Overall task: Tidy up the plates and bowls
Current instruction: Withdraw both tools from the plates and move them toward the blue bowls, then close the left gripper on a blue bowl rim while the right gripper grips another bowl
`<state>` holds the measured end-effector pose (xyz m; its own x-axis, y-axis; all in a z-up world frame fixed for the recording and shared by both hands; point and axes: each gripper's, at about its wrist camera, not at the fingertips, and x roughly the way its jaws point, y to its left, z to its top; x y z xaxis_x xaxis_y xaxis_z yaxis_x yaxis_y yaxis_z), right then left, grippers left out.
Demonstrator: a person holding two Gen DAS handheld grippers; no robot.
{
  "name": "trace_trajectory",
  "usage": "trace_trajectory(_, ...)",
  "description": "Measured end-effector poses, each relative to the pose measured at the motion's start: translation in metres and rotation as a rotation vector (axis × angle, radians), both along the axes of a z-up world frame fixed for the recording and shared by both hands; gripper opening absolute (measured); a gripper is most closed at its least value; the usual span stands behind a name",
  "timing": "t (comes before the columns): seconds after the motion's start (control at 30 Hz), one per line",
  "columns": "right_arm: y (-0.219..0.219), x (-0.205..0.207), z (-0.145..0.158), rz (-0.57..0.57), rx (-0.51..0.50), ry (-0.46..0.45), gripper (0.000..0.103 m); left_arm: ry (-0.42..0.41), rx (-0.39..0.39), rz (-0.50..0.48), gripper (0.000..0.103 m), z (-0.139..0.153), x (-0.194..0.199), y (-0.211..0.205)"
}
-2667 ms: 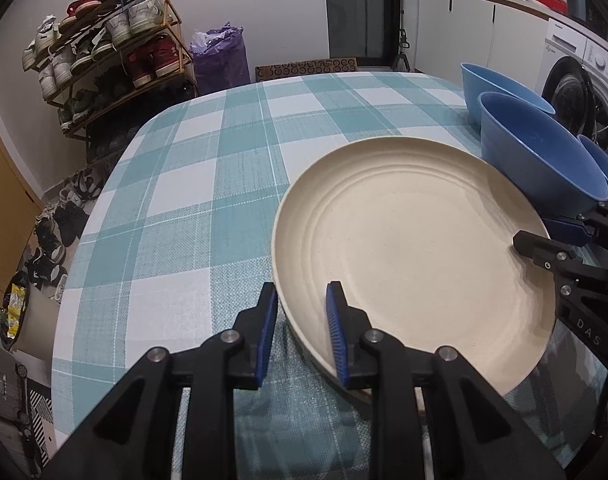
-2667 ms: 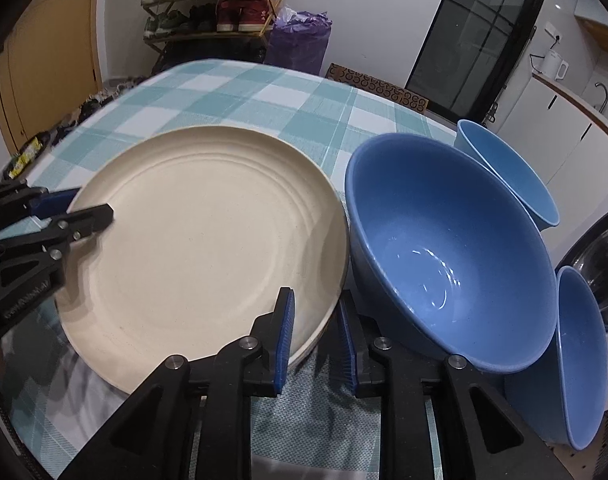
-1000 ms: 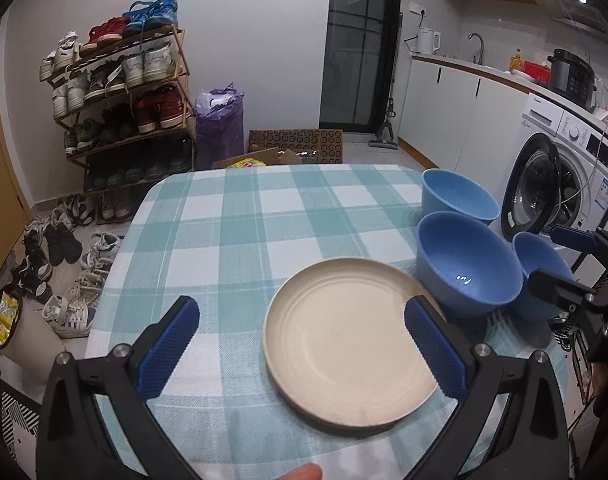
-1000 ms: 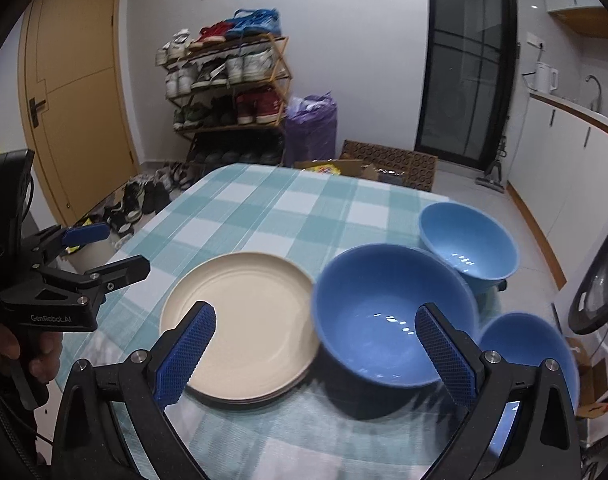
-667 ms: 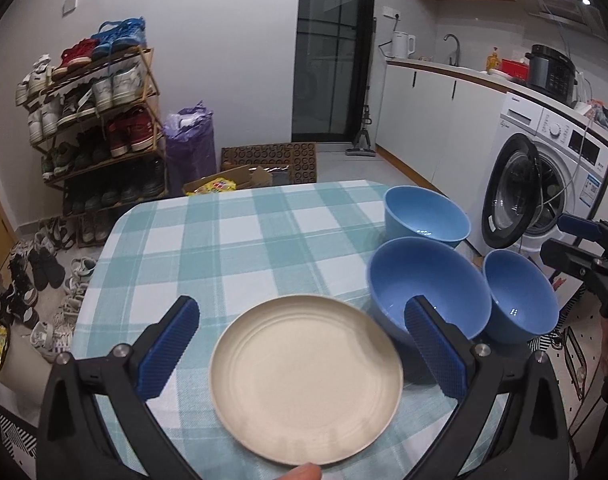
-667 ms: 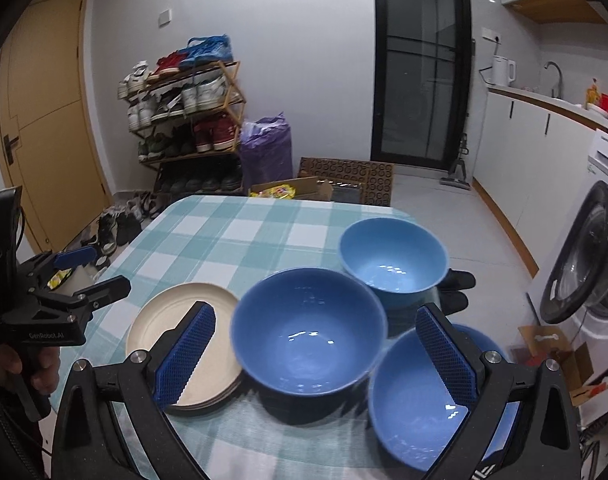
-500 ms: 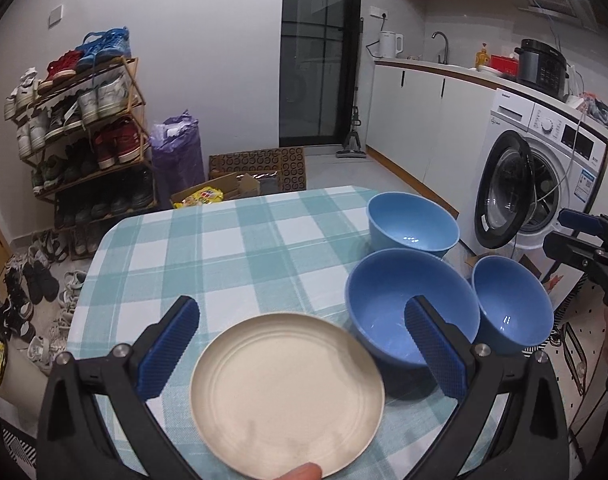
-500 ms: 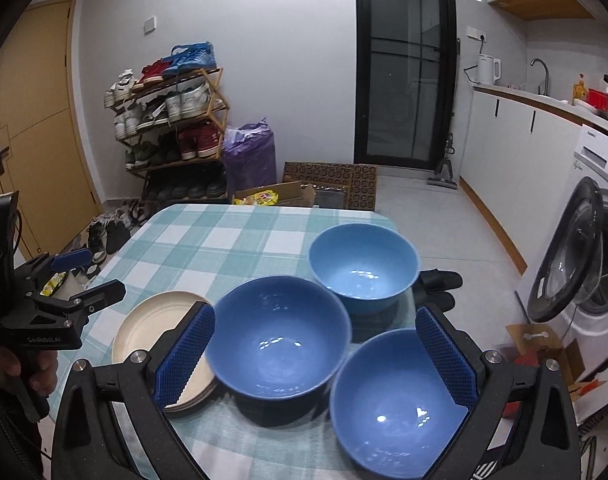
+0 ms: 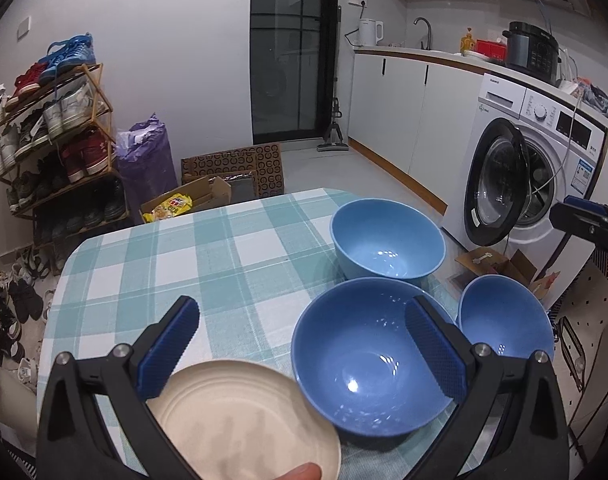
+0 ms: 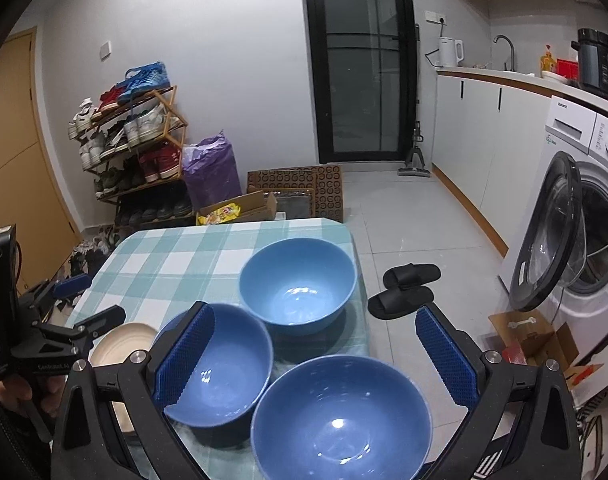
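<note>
Over the table's near edge, left wrist view: left gripper spread wide, empty, cream plate below | right wrist view: right gripper spread, empty; three blue bowls along right edge | advice: approach one bowl rim squarely before nesting.

Grey walls and a dark glass door. A shoe rack stands left; a washing machine stands right with its door open. Slippers lie on the pale floor.
</note>
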<state>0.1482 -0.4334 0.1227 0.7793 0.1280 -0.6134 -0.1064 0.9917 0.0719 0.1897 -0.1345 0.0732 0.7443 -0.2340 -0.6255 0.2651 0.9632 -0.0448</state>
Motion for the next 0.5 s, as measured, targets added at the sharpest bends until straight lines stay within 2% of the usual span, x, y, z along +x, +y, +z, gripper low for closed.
trace_trajectory(0.5, -0.025, 0.067, -0.019, -0.075, 0.056, 0.058, 0.102, 0.038, 0.004, -0.008, 0.103, -0.008, 0.058, -0.025)
